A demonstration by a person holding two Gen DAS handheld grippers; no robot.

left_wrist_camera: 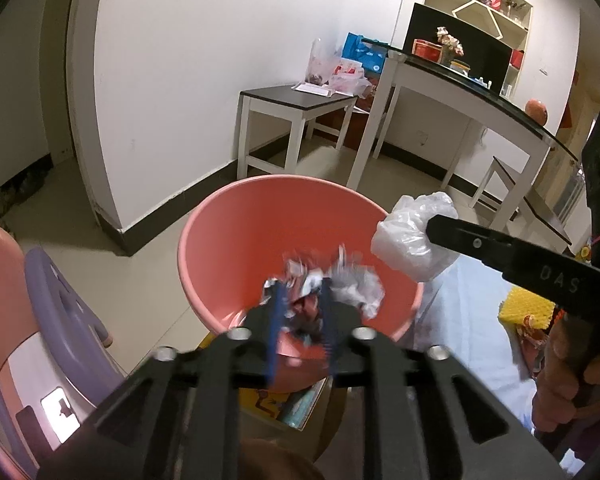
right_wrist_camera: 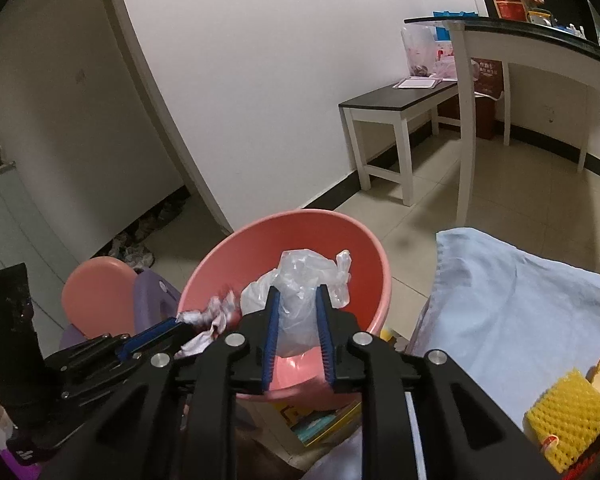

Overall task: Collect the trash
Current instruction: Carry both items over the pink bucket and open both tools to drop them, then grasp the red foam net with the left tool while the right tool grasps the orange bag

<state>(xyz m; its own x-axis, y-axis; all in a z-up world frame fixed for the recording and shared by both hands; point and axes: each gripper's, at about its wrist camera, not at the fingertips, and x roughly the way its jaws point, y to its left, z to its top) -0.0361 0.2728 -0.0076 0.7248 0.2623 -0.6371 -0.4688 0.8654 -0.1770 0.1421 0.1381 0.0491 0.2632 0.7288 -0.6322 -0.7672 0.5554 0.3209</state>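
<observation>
Two black grippers with ribbed blue pads reach over one round, smooth pink plastic bin. The left gripper is clamped on crinkled foil wrappers, held inside the bin's mouth. The right gripper is clamped on one crumpled clear plastic bag above the bin. One yellow foam net lies on pale blue cloth.

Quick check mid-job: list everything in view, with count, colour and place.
basin: one, pink, below both grippers.
crumpled wrapper: one, silver and red, held over the basin.
plastic bag: one, clear, held over the basin.
foam net: one, yellow, on the blue cloth.
blue cloth: one, light blue, right of the basin.
bench: one, white with dark top, by the wall.
left gripper: black, blue fingers, shut on the wrapper.
right gripper: black, blue fingers, shut on the bag.
</observation>
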